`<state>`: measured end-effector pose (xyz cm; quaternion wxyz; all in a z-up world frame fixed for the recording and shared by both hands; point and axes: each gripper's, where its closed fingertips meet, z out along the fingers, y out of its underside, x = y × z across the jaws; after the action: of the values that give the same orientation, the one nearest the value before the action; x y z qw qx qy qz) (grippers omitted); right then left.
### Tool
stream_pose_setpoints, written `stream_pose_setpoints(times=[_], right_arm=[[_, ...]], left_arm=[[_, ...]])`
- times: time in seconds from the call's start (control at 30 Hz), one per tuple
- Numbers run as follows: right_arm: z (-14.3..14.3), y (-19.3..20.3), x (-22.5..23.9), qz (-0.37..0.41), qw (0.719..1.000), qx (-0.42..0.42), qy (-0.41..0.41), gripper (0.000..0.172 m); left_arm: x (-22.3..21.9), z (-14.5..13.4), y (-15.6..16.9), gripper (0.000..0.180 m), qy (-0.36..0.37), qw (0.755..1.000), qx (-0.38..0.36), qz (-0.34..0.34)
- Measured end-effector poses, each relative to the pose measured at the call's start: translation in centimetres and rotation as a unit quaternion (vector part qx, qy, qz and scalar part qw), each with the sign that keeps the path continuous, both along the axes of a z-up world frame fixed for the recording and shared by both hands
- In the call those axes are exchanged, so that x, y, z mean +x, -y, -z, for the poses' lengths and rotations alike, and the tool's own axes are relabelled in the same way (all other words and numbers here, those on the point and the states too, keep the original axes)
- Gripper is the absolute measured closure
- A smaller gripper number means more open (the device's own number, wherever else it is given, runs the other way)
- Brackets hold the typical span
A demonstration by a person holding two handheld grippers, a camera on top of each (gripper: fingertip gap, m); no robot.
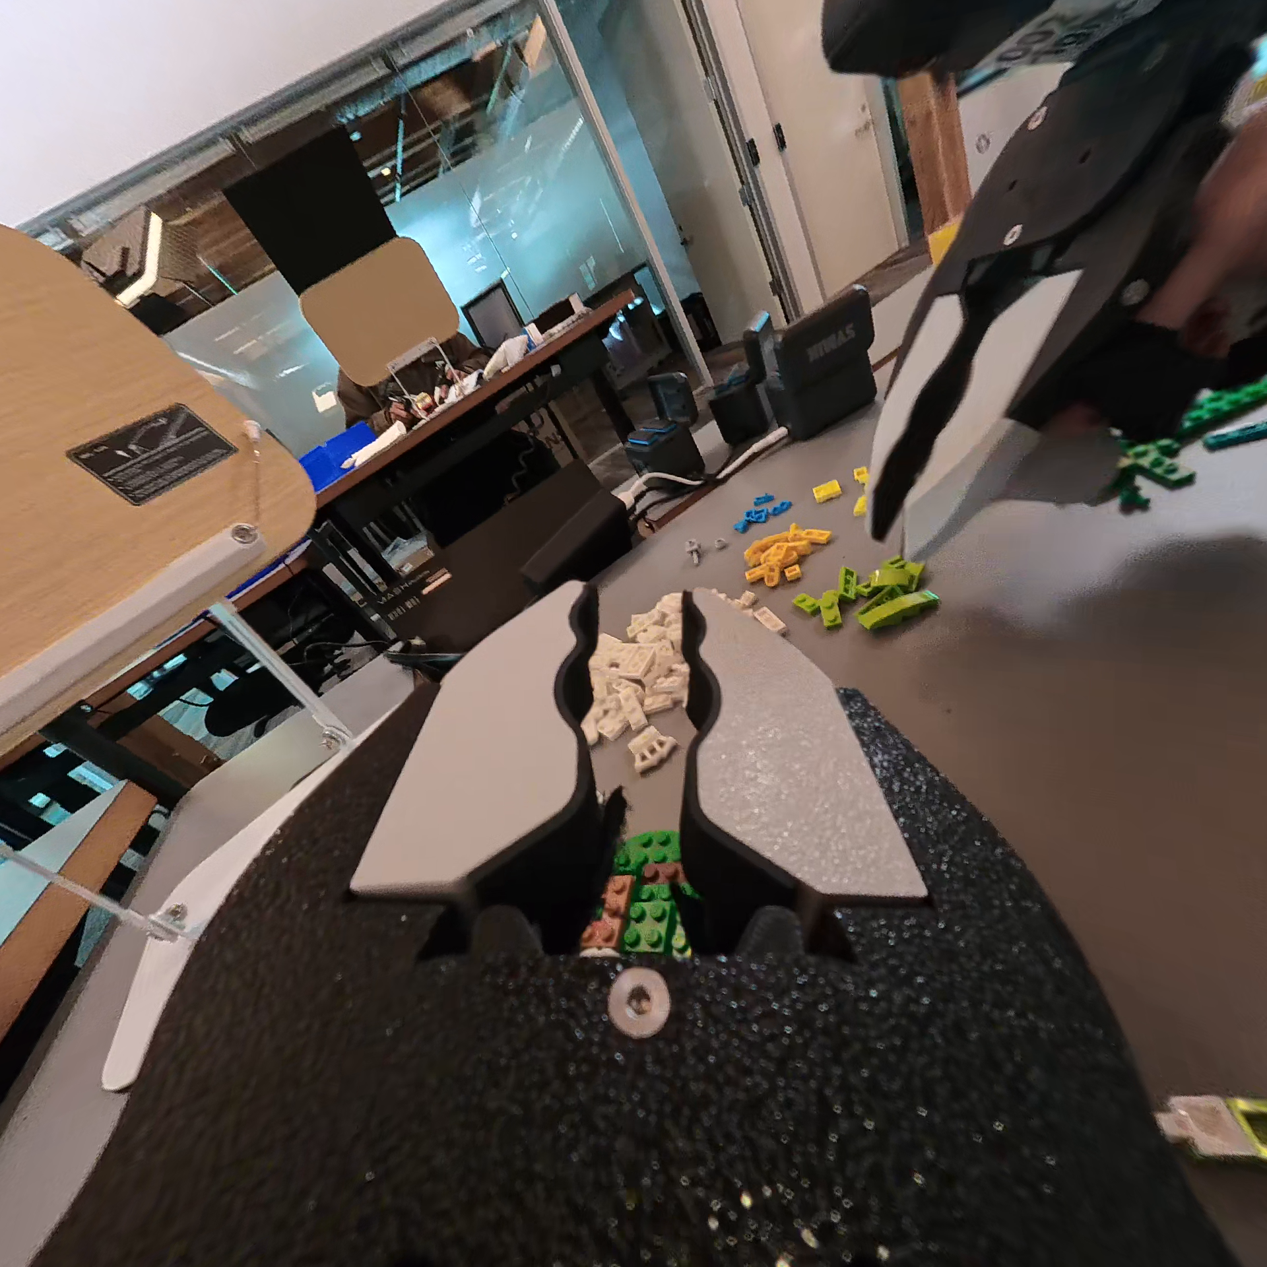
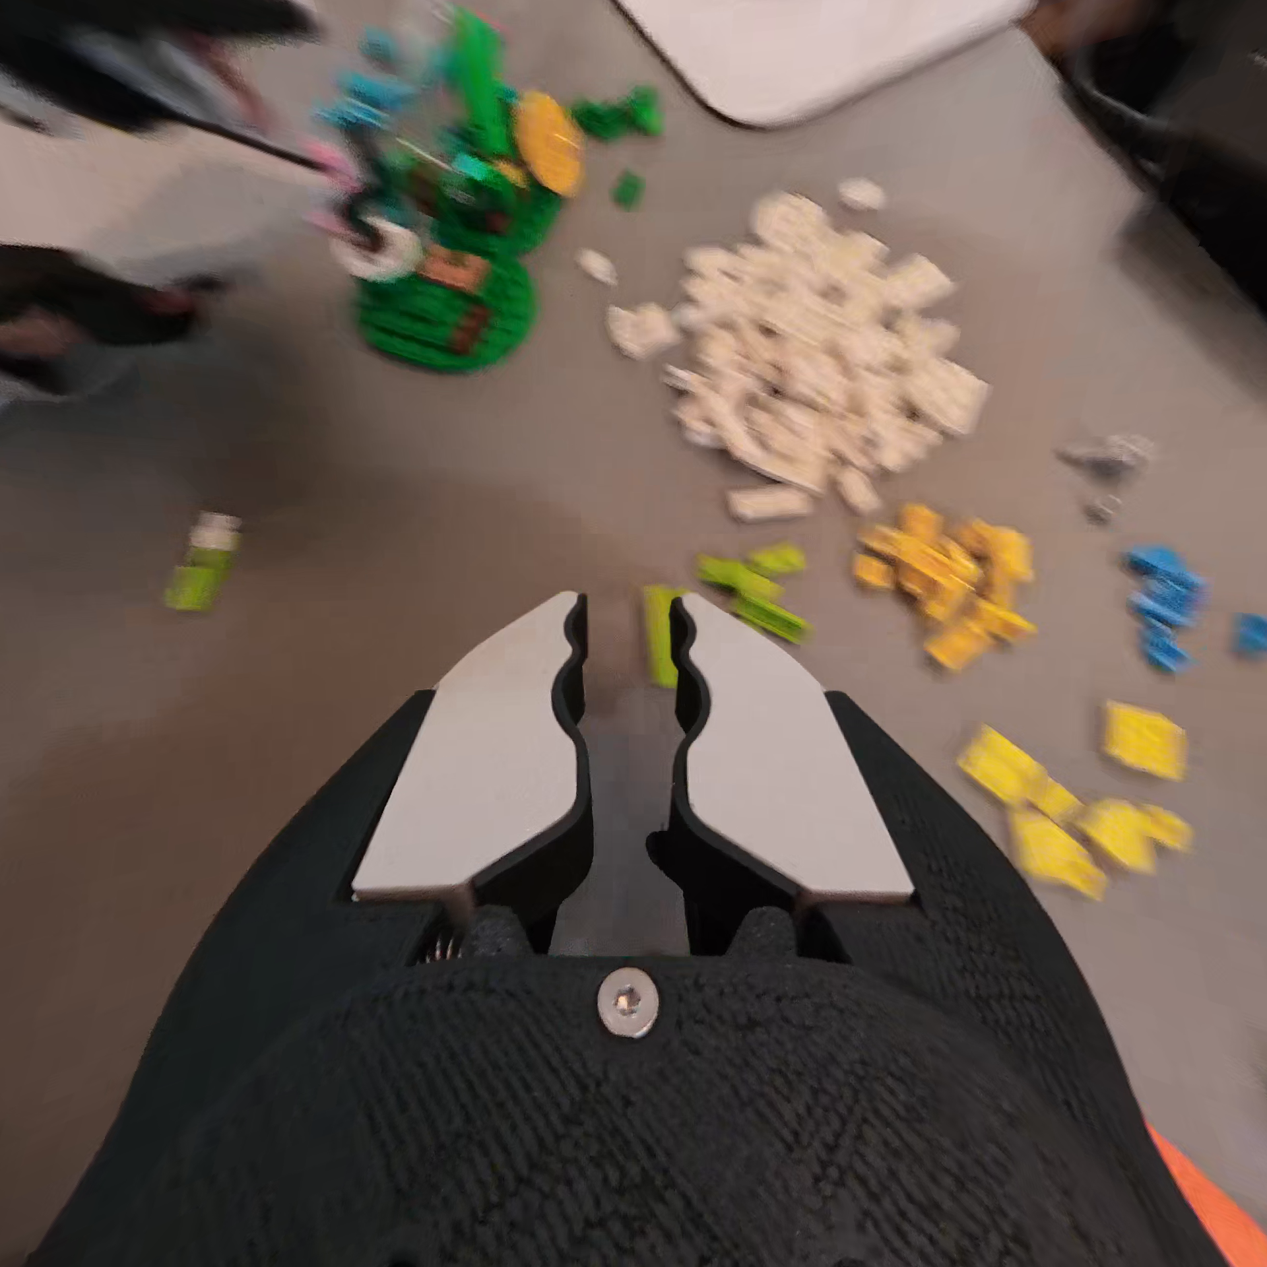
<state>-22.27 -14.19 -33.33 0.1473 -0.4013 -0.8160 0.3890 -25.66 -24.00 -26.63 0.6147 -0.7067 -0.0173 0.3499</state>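
1. The left gripper (image 1: 637, 610) hangs over the grey table (image 1: 1028, 754) with its jaws apart and nothing between them. The white brick pile (image 1: 637, 675) lies on the table beyond the gap, at 12 o'clock from the fingertips, and a green and brown brick build (image 1: 641, 891) shows below the fingers near their base.
2. From that pile, the orange bricks (image 1: 781, 552) lie at 2 o'clock, the blue bricks (image 1: 757, 513) beyond them, and the lime bricks (image 1: 871, 596) at 3 o'clock.
3. The right gripper (image 2: 629, 610) also stands with jaws parted and gripping nothing. A lime brick (image 2: 659, 637) lies on the table just inside its right fingertip; the blur hides whether they touch.
4. Yellow bricks (image 2: 1076, 809) lie at 4 o'clock from the right fingertips, and a green brick model (image 2: 452, 274) at 11 o'clock.
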Motion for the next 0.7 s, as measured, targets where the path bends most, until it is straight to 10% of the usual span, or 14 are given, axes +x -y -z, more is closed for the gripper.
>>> stream_pose_setpoints(times=[0.3, 0.7], right_arm=[[1.8, 13.9, 8.3, -0.213, 0.971, -0.036, 0.104, 0.146], [3.5, 13.4, 7.2, -0.135, 0.984, 0.116, 0.012, 0.165]], left_arm=[[-0.5, -1.2, 0.9, 0.163, -0.005, 0.999, 0.035, -0.011], [0.3, -1.1, 0.5, 0.165, 0.003, 0.999, 0.033, 0.013]])
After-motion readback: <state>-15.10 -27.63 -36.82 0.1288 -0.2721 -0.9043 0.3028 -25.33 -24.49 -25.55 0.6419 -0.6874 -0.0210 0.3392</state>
